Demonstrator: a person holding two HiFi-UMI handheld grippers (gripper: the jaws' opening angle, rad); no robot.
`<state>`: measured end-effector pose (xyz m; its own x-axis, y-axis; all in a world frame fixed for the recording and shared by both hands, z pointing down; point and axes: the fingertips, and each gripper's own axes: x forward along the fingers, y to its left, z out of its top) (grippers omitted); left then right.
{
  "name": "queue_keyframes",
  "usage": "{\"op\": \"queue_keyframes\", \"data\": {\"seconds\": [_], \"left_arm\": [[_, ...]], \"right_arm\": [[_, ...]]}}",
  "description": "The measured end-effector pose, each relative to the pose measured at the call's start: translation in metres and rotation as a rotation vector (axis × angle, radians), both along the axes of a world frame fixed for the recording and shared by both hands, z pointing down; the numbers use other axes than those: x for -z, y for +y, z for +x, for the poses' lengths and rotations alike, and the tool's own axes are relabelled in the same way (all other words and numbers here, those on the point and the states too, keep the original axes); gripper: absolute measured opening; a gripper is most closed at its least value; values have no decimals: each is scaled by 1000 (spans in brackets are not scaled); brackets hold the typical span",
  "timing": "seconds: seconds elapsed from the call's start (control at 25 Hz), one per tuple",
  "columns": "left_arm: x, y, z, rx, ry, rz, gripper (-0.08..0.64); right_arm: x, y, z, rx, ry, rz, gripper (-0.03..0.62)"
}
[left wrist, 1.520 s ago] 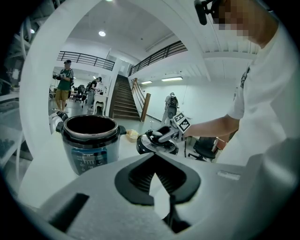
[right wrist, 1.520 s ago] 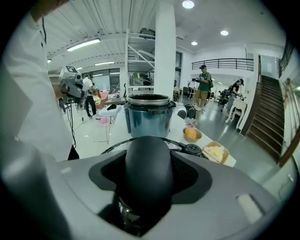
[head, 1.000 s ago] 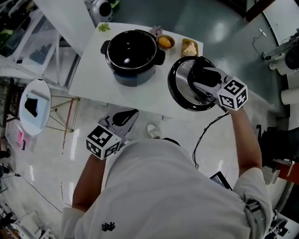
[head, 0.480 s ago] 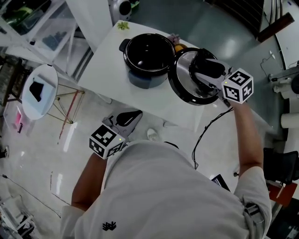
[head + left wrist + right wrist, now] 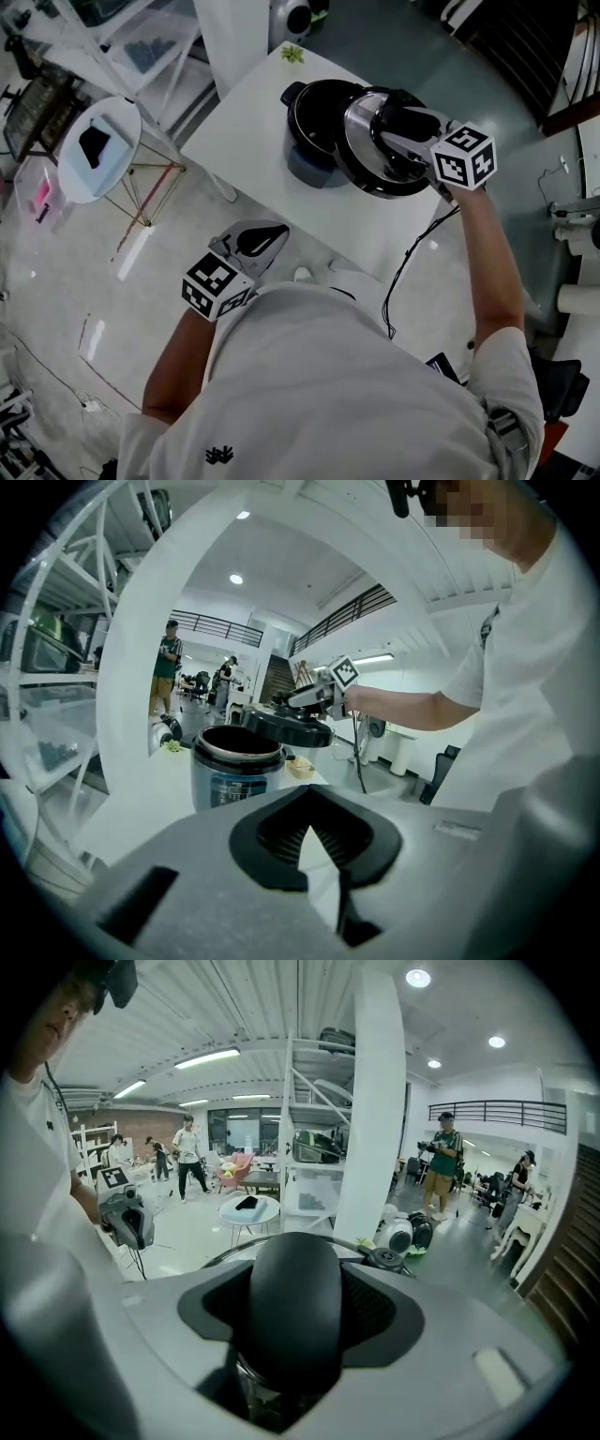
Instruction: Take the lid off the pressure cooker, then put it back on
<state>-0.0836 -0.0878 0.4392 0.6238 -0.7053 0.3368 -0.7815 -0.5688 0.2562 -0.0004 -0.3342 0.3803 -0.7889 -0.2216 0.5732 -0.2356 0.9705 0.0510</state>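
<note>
The pressure cooker pot (image 5: 312, 120) stands open on the white table (image 5: 246, 127). Its round lid (image 5: 360, 142), steel with a black rim, hangs tilted over the pot's right side. My right gripper (image 5: 401, 126) is shut on the lid's black handle (image 5: 294, 1312). The left gripper view shows the pot (image 5: 236, 766) with the lid (image 5: 292, 729) held just above its rim. My left gripper (image 5: 253, 240) hangs low over the floor, well short of the table, jaws shut with nothing between them.
A small round white side table (image 5: 97, 159) stands left of the table. A black cable (image 5: 411, 272) drops from the table's near right edge. A green sprig (image 5: 292, 53) lies at the far corner. White shelving rises far left, with people standing in the background.
My right gripper has lifted the lid from the table right of the pot and carried it left over the pot. The small food bowls are now hidden. My left gripper drifted slightly.
</note>
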Motion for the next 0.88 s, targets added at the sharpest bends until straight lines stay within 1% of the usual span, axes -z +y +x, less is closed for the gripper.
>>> {"op": "queue_keyframes", "data": {"seconds": [0.24,0.48,0.68,0.88], "left_arm": [[1,4,-25,92,-2,2,8],[1,15,-45,177,-10,-2,8],[-1,20,-54,215,-15,-10,8],[-4,23,-60,243,-17,-20,8]], "right_arm": [[-12,-20,-49,54,13,-8,293],[-27,-31,-84,91,27,-8,292],[-44,-39,-101,99,38,-19,291],[-57,-44,-109,105,39,-30,292]]}}
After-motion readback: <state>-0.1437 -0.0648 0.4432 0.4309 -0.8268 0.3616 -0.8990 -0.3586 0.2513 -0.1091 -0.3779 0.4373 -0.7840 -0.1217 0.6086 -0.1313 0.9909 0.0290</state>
